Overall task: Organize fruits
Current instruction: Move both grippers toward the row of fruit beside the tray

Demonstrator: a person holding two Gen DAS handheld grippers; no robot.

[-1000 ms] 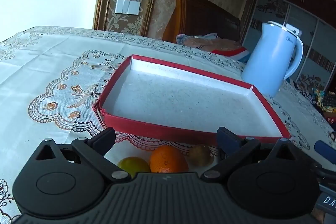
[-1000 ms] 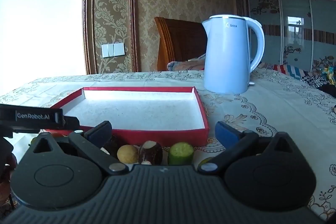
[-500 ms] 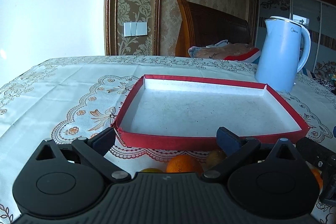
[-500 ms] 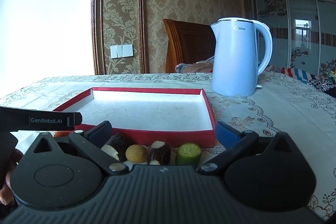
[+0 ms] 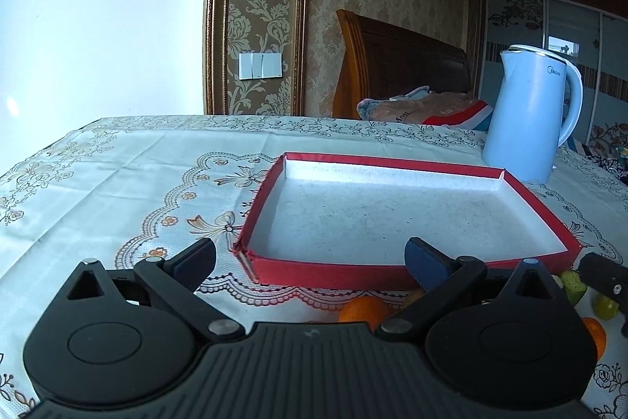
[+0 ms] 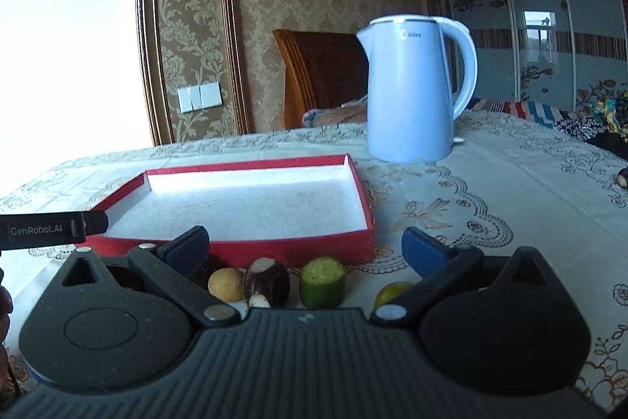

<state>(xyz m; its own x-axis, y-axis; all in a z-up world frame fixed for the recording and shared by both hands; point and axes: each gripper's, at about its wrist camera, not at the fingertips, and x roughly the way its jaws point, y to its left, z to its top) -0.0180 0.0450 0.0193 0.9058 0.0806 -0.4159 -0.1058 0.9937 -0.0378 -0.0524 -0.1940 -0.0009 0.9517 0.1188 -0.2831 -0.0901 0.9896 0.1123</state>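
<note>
A shallow red tray with a white, empty floor lies on the tablecloth; it also shows in the right wrist view. Fruits lie in a row in front of its near wall. In the left wrist view an orange shows just below my open left gripper, with green pieces and another orange at the right. In the right wrist view a small yellow fruit, a dark brown-and-white piece, a green cut piece and a yellow-green fruit lie under my open, empty right gripper.
A pale blue electric kettle stands behind the tray's right far corner, also in the left wrist view. The left gripper's body juts in at the left of the right wrist view. A wooden chair stands beyond the table.
The left gripper has swung level and shifted left, so the tray now sits more to its right and the fruits are mostly hidden. The right gripper has drifted slightly right.
</note>
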